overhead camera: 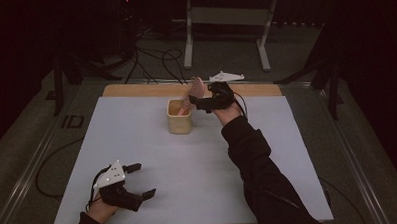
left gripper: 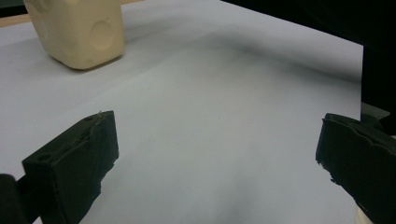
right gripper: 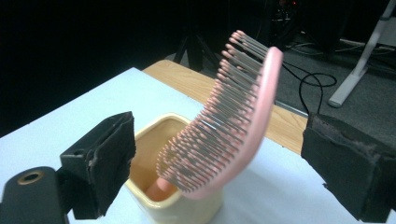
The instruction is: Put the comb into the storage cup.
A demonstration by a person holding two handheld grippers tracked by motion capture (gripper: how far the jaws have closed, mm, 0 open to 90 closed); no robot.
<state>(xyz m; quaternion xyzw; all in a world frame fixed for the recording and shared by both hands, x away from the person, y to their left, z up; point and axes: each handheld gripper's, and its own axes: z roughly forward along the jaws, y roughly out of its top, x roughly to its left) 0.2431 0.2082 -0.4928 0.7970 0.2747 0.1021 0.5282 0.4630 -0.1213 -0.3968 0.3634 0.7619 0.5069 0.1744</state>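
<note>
On the table lies a white sheet (overhead camera: 188, 162), and behind it a strip of the wooden tabletop (overhead camera: 135, 90) is visible at the far edge. Near the far middle of the sheet stands a cream square cup (overhead camera: 179, 121). A pink hairbrush (overhead camera: 192, 94) stands in this cup with its handle down inside and its head up above the rim, leaning to the right and away from the person.

The right gripper (overhead camera: 200, 101) is at the far side of the table, just to the right of the cup, at the height of the brush head. In the right gripper view its jaws stand wide apart, one on each side of the hairbrush (right gripper: 229, 126), and neither jaw touches the brush. The bristles point toward the left jaw in this view, and the smooth pink back faces the right jaw. The handle goes down into the cup (right gripper: 163, 196), whose rim is just beside the left jaw. The person's right arm in a dark sleeve (overhead camera: 263, 175) reaches across the sheet from the bottom.

The left gripper (overhead camera: 141, 181) is at the near left corner of the sheet, well apart from the cup. Its jaws are also wide apart and there is nothing between them. In the left gripper view the bare sheet (left gripper: 210, 116) lies between the two jaws, and the cup (left gripper: 79, 32) shows farther off at the top left.

On the floor behind the table there are black cables (overhead camera: 154, 61) and the grey legs of a stand (overhead camera: 223, 31).
</note>
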